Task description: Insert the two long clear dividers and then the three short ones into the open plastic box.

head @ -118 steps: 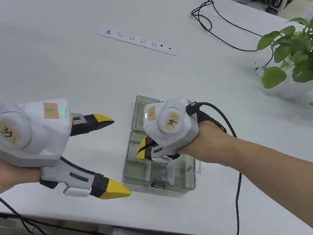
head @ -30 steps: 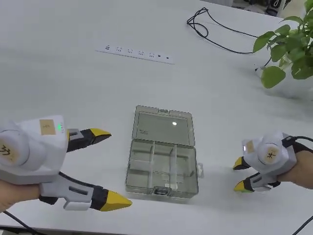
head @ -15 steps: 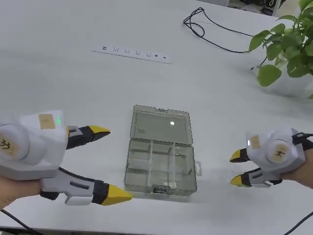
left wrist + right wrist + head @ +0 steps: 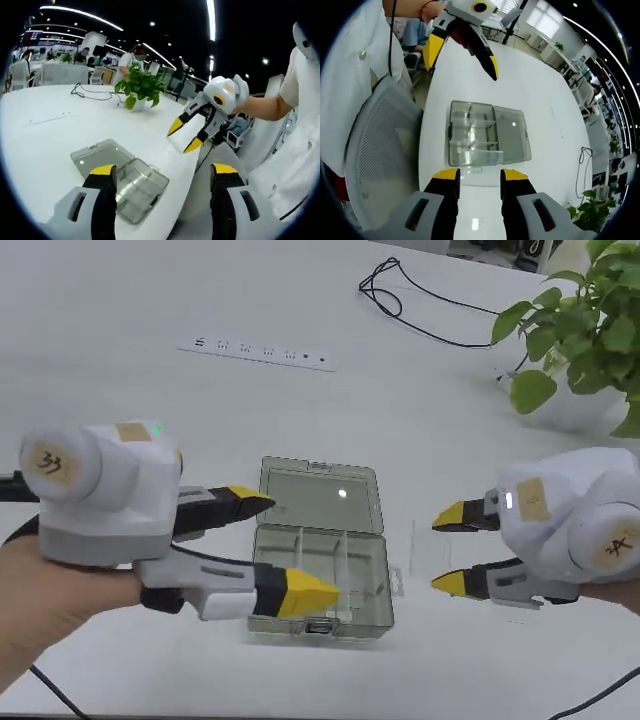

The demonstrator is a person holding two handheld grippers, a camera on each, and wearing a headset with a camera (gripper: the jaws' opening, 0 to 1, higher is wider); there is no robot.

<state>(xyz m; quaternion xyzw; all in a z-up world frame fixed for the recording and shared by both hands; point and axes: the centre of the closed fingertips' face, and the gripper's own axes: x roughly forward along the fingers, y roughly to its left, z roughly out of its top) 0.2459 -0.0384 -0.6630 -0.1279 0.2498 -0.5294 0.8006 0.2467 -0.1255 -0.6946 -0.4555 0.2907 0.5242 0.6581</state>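
The clear plastic box (image 4: 320, 575) lies open near the table's front edge, its lid (image 4: 320, 495) folded flat behind it. Clear dividers stand inside it, two long ones (image 4: 345, 560) with short cross pieces. My left gripper (image 4: 280, 548) hovers over the box's left side, open and empty. To the box's right my right gripper (image 4: 447, 549) is open and empty too. A faint clear strip (image 4: 475, 159) lies along the box's side in the right gripper view. The left gripper view has the box (image 4: 135, 185) below and the right gripper (image 4: 185, 137) beyond it.
A white power strip (image 4: 260, 350) lies far back on the table, with a black cable (image 4: 400, 300) and a potted plant (image 4: 580, 330) at the back right. A mesh chair (image 4: 385, 145) stands at the table's near edge.
The right gripper, at the box 3.9 s ago, has drawn off to the right. Over the last second the left gripper moved right, over the box's left side. The head camera shifted.
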